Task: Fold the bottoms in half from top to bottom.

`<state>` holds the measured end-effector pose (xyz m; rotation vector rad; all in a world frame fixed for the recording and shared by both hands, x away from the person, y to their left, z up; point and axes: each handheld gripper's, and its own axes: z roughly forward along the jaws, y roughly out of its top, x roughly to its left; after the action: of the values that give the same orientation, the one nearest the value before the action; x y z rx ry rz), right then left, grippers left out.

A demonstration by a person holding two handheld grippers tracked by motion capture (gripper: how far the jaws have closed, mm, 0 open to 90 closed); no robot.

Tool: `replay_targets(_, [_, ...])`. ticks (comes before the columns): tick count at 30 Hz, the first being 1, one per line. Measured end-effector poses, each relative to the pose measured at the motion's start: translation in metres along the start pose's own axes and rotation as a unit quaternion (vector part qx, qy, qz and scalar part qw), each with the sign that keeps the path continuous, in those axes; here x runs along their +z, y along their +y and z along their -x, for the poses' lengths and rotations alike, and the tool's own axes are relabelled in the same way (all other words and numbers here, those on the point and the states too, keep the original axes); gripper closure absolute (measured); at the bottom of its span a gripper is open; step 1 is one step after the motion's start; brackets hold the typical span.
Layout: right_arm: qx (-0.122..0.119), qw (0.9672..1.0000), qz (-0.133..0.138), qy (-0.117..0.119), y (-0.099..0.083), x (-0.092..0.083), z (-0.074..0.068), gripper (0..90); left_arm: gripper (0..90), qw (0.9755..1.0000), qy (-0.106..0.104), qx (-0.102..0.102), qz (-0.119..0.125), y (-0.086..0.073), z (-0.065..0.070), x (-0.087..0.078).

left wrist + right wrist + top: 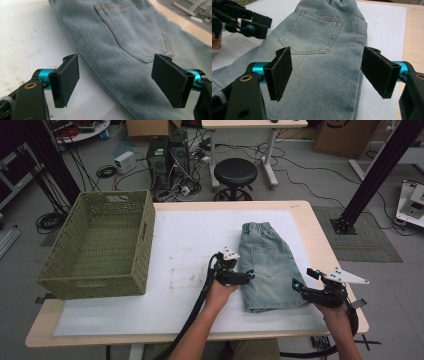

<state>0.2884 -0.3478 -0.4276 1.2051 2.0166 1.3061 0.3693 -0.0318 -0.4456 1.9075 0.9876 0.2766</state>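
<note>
**A:** Where are your shorts (267, 265)?

**B:** Folded flat on the white mat (190, 245), right of centre, waistband at the far end, hems towards you. A back pocket faces up.

**A:** And your left gripper (250, 275) against them?

**B:** At the shorts' left edge, about halfway along, pointing in across the cloth. In the left gripper view (115, 82) the folded edge runs slantwise between your two jaws: one jaw is over bare mat, the other over denim, near the pocket's lower corner. The jaws stand wide apart with nothing pinched. Whether the tips touch the cloth, I cannot tell.

**A:** Your right gripper (296, 285)?

**B:** At the near right corner of the shorts, aimed up along them. In the right gripper view (325, 75) the jaws are spread wide, nearly spanning the folded width, pocket straight ahead. They grip nothing. Your left gripper shows there at the top left, just off the denim edge.

**A:** Surroundings?

**B:** A green basket (102, 245) sits at the table's (320, 245) far left, well apart from the shorts. A black stool (235, 172) stands beyond the table.
</note>
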Motion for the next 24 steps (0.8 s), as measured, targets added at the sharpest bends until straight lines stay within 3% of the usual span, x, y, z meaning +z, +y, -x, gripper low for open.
replay_targets(5, [-0.001, 1.0, -0.004, 0.003, 0.0, 0.001, 0.0, 25.6, 24.1, 0.9992, 0.013, -0.002, -0.037, -0.002, 0.003, 0.009])
replay_targets(9, [-0.001, 1.0, -0.005, 0.004, -0.001, 0.002, -0.001, 25.5, 33.4, 0.999, 0.01, 0.002, -0.043, -0.002, 0.006, 0.011])
replay_targets(15, [-0.003, 1.0, -0.008, 0.004, -0.001, 0.002, -0.001, 25.6, 49.2, 0.999, 0.006, -0.007, -0.043, -0.003, 0.008, 0.011])
replay_targets(20, [-0.002, 0.9999, -0.014, 0.0, -0.002, 0.004, -0.001, 26.1, 70.5, 0.9989, 0.0, -0.029, -0.036, -0.005, 0.013, 0.01])
replay_targets(24, [0.0, 0.9996, -0.028, -0.007, -0.003, 0.005, 0.001, 33.6, 81.0, 0.9991, 0.002, -0.036, -0.023, -0.006, 0.014, 0.008])
